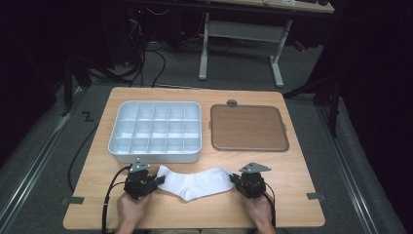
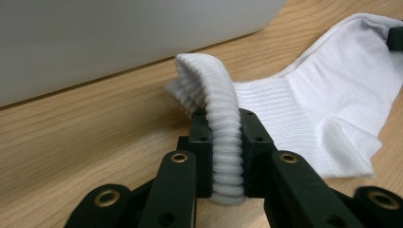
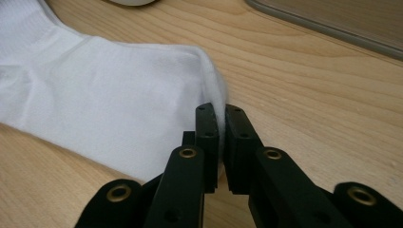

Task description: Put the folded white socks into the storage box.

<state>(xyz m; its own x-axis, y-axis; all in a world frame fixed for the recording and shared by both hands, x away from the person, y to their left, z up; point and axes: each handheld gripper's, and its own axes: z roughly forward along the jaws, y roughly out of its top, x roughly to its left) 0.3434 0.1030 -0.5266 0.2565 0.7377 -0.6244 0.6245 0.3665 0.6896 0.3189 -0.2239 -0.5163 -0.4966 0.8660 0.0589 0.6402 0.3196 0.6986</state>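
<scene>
Sock [image 1: 195, 183] lay white and limp along the near edge of the table [image 1: 292, 170], stretched between the two grippers, just nearer than the grey divided tray [image 1: 155, 130] and to the near left of the brown-topped lid [image 1: 248, 127] farther right. It looked light and soft, a thin knit with no stiffness at all, so I judged it would sag and fold wherever nothing held it up, and would need two holds to stay spread.

Left gripper [image 1: 155, 183] had its fingers [image 2: 202, 142] closed on the ribbed cuff [image 2: 223, 137], which stood bunched up between the pads in a thick doubled fold. That ribbing seemed the best place to take it: springy, thick, with grooves for the pads to bite on. Right gripper [image 1: 235, 180] had its fingers [image 3: 208, 137] pinched nearly together on the toe end [image 3: 209, 80], where only a thin edge of smooth cloth sat between them. I reckoned that hold was the weaker one, since the plain knit there was slick and little of it was caught, and a hard pull might draw it free.

Nothing about it looked fragile; stretching it gently seemed safe, though the knit would give before it pulled taut.
</scene>
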